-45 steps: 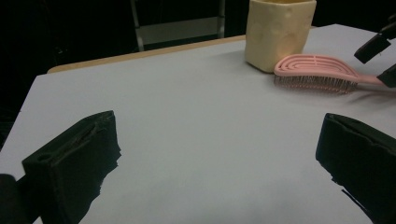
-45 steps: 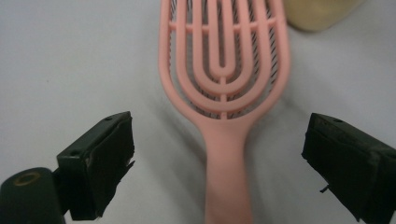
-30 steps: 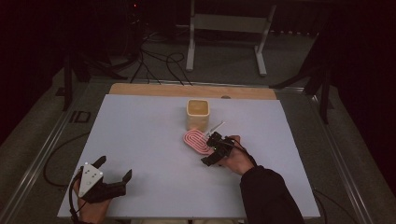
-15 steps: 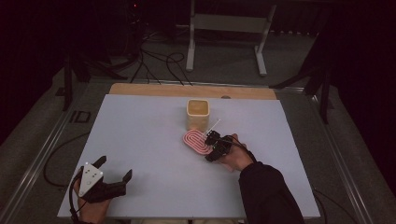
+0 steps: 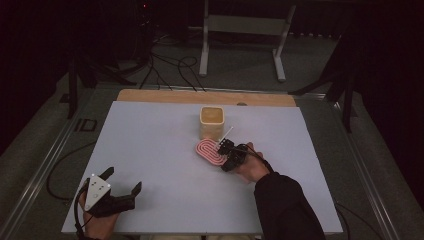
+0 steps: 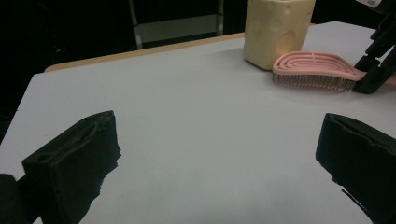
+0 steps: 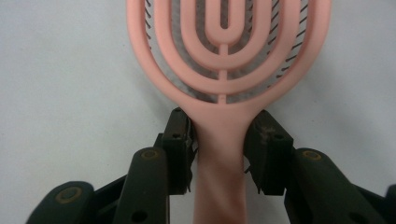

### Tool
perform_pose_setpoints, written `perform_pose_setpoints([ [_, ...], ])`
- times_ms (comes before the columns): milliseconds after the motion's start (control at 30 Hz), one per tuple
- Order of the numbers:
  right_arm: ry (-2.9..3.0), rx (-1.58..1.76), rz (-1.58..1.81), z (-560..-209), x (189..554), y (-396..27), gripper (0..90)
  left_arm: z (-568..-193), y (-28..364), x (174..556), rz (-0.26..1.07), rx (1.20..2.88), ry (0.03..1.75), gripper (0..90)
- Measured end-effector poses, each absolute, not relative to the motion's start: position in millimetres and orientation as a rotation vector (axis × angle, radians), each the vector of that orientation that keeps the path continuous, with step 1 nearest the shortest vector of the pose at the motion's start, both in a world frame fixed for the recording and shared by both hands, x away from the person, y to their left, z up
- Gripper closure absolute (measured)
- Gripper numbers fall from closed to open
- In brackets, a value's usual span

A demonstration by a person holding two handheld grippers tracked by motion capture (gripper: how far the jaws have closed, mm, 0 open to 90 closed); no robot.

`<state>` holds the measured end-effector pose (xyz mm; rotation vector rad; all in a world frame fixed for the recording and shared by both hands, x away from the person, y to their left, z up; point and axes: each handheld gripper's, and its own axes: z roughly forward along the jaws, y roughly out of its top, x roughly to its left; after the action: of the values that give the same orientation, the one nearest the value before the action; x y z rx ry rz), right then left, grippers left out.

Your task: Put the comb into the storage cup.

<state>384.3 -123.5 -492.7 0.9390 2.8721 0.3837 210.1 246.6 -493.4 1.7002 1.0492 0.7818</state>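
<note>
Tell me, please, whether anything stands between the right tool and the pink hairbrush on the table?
Nothing visible does. The right tool has just been closing, and its jaws now press both sides of the pink hairbrush handle, bristles down on the table.

Pink hairbrush (image 6: 314, 70) beside cream cup (image 6: 276, 29), beyond wide-apart black jaws.

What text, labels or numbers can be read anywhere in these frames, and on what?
None readable.
Brush: plain pink, no brand or marking seen.
Cup: plain cream, no label.
Table: plain white top, no print.
Left gripper: grey plate on top carries small dots, no letters.
Floor left of the table: a dark mark that could be letters, too small and dim to read.
</note>
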Motion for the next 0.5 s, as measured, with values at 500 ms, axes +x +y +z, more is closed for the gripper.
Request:
perform_pose_setpoints([
  [500, 2.866, 0.916, 0.375, -491.9, 380.6, -125.3, 69.7, -493.7, 245.8, 210.3, 0.788, 1.709, 1.047, 0.1],
])
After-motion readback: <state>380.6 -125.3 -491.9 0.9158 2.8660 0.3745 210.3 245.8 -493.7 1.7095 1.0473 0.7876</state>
